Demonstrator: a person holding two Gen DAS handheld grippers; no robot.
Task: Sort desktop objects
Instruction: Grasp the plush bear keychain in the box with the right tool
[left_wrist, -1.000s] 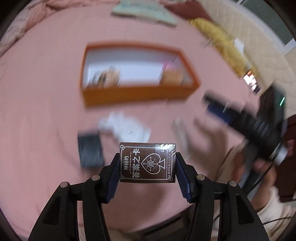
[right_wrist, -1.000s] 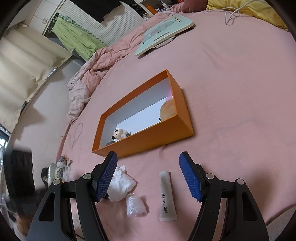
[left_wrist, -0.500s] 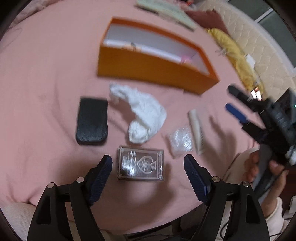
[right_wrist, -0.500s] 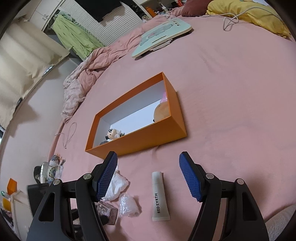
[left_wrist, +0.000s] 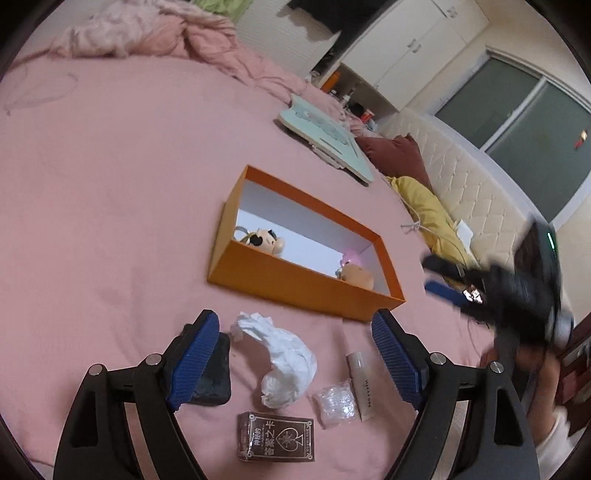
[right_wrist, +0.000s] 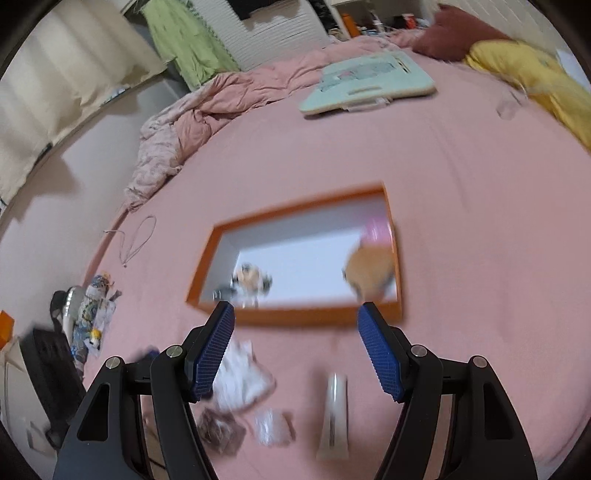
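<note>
A brown card box (left_wrist: 277, 441) lies flat on the pink bed, just short of my left gripper (left_wrist: 295, 354). Its jaws are opening and nothing is pressed between them. Beyond its fingers lie a crumpled white tissue (left_wrist: 284, 362), a black case (left_wrist: 216, 376), a clear plastic wad (left_wrist: 334, 400) and a white tube (left_wrist: 362, 386). Behind them stands the orange box (left_wrist: 303, 291) with two small toys inside. My right gripper (right_wrist: 295, 350) is open and empty, hovering above the tube (right_wrist: 334, 417) and the orange box (right_wrist: 295, 317). It also shows blurred at the right of the left wrist view.
A mint-green board (left_wrist: 325, 136) lies far back on the bed, with a yellow pillow (left_wrist: 424, 206) and dark red cushion to the right. A bunched pink duvet (left_wrist: 147, 37) fills the far left. A thin cord (right_wrist: 136, 240) lies near the bed's left edge.
My left gripper let go of the card box, which now lies on the bed, and its jaws spread wide. My right gripper rose and rolled; its view is blurred.
</note>
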